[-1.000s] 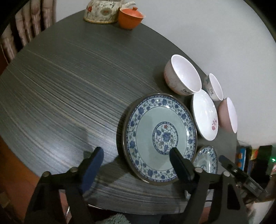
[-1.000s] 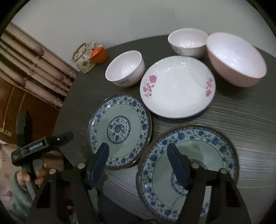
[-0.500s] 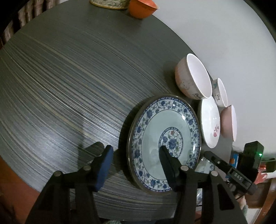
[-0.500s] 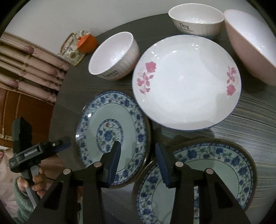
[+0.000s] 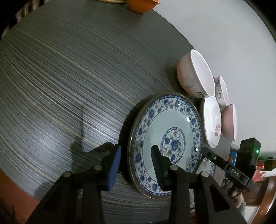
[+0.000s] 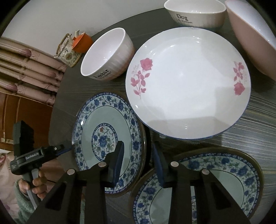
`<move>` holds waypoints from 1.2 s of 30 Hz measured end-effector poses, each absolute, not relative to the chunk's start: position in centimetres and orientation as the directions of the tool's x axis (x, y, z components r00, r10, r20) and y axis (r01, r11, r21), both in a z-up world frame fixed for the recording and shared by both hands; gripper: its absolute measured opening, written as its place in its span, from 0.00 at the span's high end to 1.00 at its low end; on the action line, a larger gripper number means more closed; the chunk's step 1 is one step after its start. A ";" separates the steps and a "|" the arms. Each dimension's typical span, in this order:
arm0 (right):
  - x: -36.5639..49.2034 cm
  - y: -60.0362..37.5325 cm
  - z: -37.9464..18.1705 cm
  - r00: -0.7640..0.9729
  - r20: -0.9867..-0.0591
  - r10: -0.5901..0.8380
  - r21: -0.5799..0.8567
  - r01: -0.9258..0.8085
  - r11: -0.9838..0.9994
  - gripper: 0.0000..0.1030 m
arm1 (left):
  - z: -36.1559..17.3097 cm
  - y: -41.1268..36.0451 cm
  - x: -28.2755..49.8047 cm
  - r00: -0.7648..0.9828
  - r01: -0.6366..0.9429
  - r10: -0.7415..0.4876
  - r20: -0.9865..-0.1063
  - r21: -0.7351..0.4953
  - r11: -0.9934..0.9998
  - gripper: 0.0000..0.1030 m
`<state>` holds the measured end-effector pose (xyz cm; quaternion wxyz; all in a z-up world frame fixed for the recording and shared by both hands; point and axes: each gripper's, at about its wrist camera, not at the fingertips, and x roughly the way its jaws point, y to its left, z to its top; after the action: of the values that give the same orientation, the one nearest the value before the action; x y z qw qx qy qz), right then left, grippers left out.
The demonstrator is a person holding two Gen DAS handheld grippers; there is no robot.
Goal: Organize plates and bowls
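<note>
A small blue-and-white floral plate (image 5: pixel 165 137) (image 6: pixel 107 127) lies near the table's front edge. My left gripper (image 5: pixel 136 165) straddles its left rim. The jaws are closing: one pad sits outside the rim, the other over the plate's well, and a gap shows at the rim. My right gripper (image 6: pixel 138 162) straddles the opposite rim of the same plate. Its jaws are closing too, and neither pad visibly presses. A second, larger blue floral plate (image 6: pixel 224 181) lies just right of it. A white plate with pink roses (image 6: pixel 188 86) sits behind.
At the back stand a "Rabbit" bowl (image 6: pixel 107 55), a "Dog" bowl (image 6: pixel 195 13) and a pink bowl (image 6: pixel 250 34). A teapot (image 6: pixel 67 53) and an orange cup (image 6: pixel 82 43) stand at the far edge. The dark round table (image 5: pixel 60 77) stretches left. A hand (image 6: pixel 38 182) holds the left gripper.
Both grippers have come down closer to the small blue plate and their jaws have narrowed. The right gripper shifted from over the larger blue plate to the small plate's rim.
</note>
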<state>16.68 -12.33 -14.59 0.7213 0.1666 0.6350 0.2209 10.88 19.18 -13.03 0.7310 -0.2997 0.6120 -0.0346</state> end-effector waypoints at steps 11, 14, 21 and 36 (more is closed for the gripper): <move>17.4 -12.1 -15.6 0.084 -0.835 0.544 0.536 -0.102 0.838 0.77 | -14.4 19.0 11.5 0.217 -0.309 -0.427 -0.878 -0.476 0.823 0.84; 17.6 -12.0 -15.9 0.080 -0.827 0.557 0.549 -0.101 0.830 0.78 | -14.7 18.8 11.7 0.213 -0.308 -0.433 -0.876 -0.481 0.821 0.84; 17.8 -12.1 -16.2 0.086 -0.813 0.576 0.569 -0.094 0.817 0.83 | -14.9 18.9 11.7 0.218 -0.283 -0.431 -0.876 -0.479 0.831 0.84; 15.8 -10.7 -14.0 0.149 -0.836 0.528 0.508 -0.153 0.848 0.85 | -13.0 19.8 10.9 0.266 -0.241 -0.381 -0.886 -0.443 0.863 0.84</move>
<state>15.79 -10.70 -14.04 0.7421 0.1535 0.6109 0.2293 10.87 19.82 -12.99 0.7529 -0.2572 0.6040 -0.0465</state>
